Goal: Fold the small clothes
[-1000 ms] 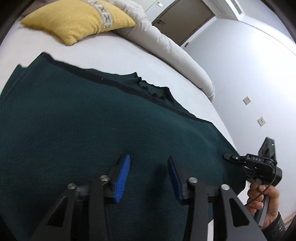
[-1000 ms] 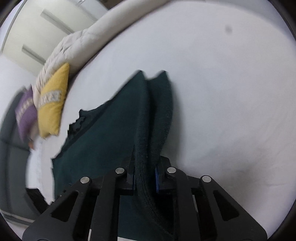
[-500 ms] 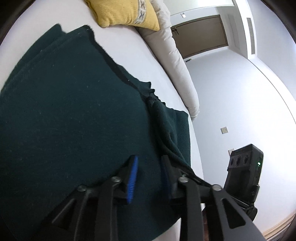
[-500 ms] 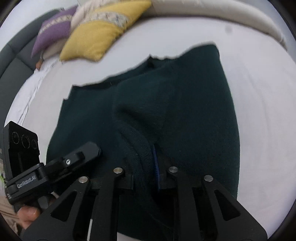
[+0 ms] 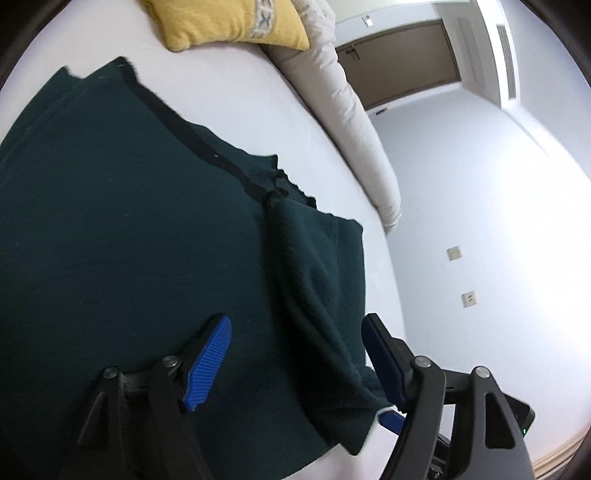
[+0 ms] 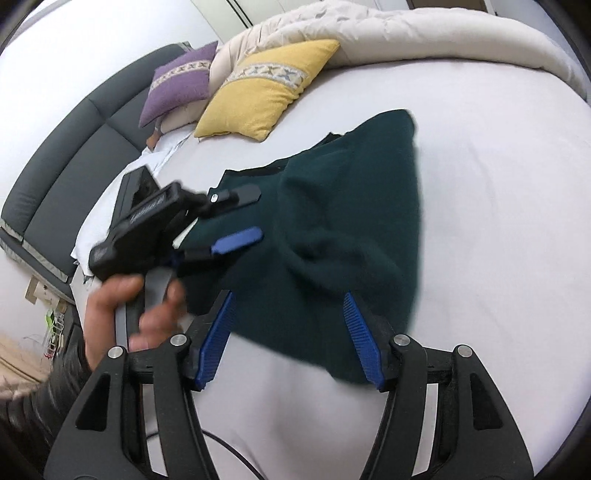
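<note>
A dark green garment [image 6: 343, 221] lies on the white bed [image 6: 498, 206], partly folded, with one side flap turned over onto the body so that a thick ridge of cloth runs down its right part in the left wrist view [image 5: 306, 280].

The left gripper [image 5: 295, 354] hangs just above the near edge of the garment; its jaws have just been opening and stand wide, the blue pads [image 5: 208, 363] clear of the cloth, with the folded ridge lying below the gap between them.

The right gripper [image 6: 291, 332] is over the near corner of the garment; its jaws have also just been opening, and the pads [image 6: 360, 336] press on nothing.

In the right wrist view a hand [image 6: 122, 306] holds the left gripper's handle at the left.

At the far side of the bed are a yellow pillow [image 6: 266, 88], a purple pillow [image 6: 177, 85] and a rolled beige duvet [image 6: 424, 33].
</note>
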